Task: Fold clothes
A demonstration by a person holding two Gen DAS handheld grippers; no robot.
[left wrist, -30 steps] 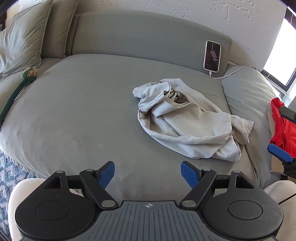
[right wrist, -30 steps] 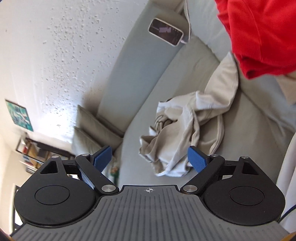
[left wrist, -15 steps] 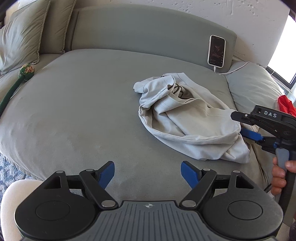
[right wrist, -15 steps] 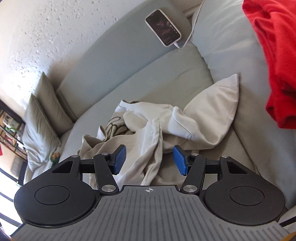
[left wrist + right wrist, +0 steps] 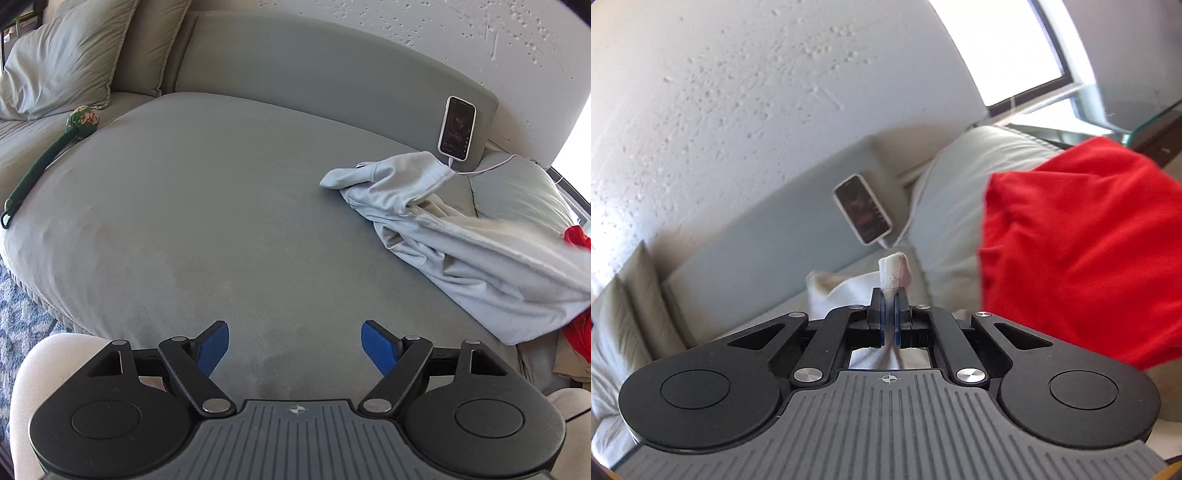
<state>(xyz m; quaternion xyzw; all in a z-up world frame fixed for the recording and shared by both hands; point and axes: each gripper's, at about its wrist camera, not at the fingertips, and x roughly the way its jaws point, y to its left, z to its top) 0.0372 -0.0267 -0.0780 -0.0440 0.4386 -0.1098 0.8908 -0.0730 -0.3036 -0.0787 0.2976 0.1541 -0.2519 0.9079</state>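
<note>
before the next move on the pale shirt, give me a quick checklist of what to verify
1. Right claw shut on the pale shirt: ok, its jaws have just been closing and a stitched edge pokes out between the pads.
2. Left claw free to take a second corner: ok, jaws wide, nothing between them.
3. Phone and its cable apart from the shirt: not ok, the cloth lies right at the plug.
4. Red garment not caught in the grip: ok.
5. Bare cushion to spread the shirt on: ok.
6. How much cloth is pinched: cannot tell.
</note>
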